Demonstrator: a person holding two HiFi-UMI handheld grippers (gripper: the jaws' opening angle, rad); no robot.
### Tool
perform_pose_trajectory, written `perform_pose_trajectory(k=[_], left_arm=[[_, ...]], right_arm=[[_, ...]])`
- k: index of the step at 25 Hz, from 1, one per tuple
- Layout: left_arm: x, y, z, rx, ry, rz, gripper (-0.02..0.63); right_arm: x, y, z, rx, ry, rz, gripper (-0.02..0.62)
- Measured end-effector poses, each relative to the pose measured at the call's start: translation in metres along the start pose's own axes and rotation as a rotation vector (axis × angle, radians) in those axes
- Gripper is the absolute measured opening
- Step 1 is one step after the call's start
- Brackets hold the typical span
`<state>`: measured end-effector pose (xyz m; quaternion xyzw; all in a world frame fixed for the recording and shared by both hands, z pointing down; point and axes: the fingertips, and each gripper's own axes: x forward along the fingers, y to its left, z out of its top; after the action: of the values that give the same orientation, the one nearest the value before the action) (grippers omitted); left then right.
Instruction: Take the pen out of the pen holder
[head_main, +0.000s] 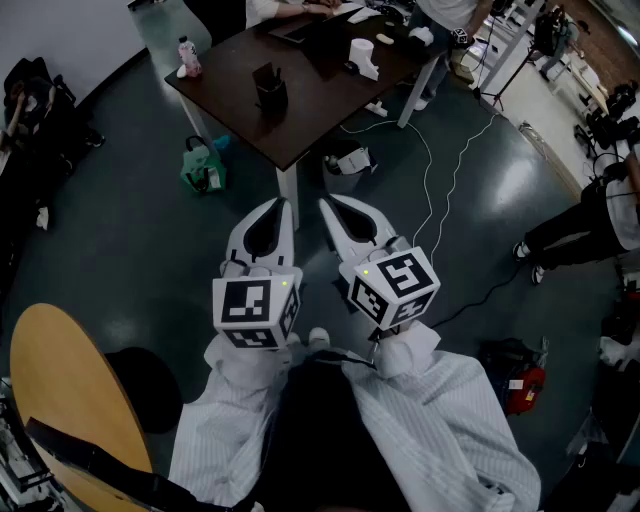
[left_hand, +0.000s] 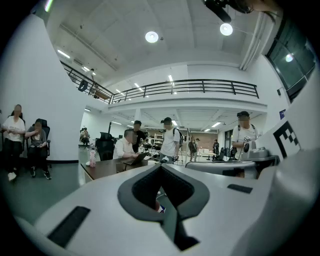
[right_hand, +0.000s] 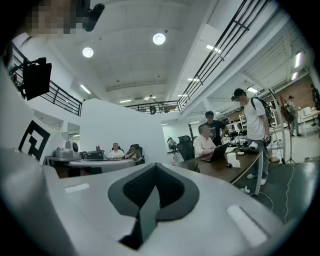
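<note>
Both pairs of jaws are pressed together with nothing between them: the left gripper (head_main: 282, 208) and the right gripper (head_main: 326, 206) are each closed on air, side by side and roughly level, close in front of the person's body and aimed at the table (head_main: 310, 110) across a stretch of floor (head_main: 130, 250). The pen holder (head_main: 269, 86), a small dark cup, stands upright on the table's near half, well apart from both grippers, with a bottle (head_main: 186, 55) off at the left corner and people working at the far end. The pen cannot be made out at this range; if it is in the cup, only dark shapes at the rim hint at it. The task looks not yet begun, with the whole approach to the table ahead. A pen should be light and stiff, with a slim, smooth barrel that could slide or swing between flat pads, so the likely best hold is on the part that stands above the rim, pads square across the barrel and a little below its top end, then a straight pull upward along the cup's axis. The cup itself is probably light enough to tip or lift with the pen, so steadying its wall with the other gripper seems wise.
</note>
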<state>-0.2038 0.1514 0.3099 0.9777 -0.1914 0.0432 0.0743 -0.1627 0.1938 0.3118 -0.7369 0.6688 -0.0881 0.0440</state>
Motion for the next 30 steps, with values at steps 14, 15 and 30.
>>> perform_pose_trajectory(k=[14,15,30], left_arm=[[-0.001,0.001,-0.002,-0.013,-0.010,0.022,0.005],[-0.001,0.000,-0.002,-0.015,-0.012,0.023,0.005],[0.035,-0.005,-0.028,-0.038,0.035,0.046,0.005]], right_arm=[[-0.006,-0.002,0.001,0.007,-0.023,-0.005,0.002],[-0.007,-0.004,0.001,0.006,-0.027,-0.009,0.002],[-0.003,-0.047,-0.020,0.069,0.009,-0.018,0.002]])
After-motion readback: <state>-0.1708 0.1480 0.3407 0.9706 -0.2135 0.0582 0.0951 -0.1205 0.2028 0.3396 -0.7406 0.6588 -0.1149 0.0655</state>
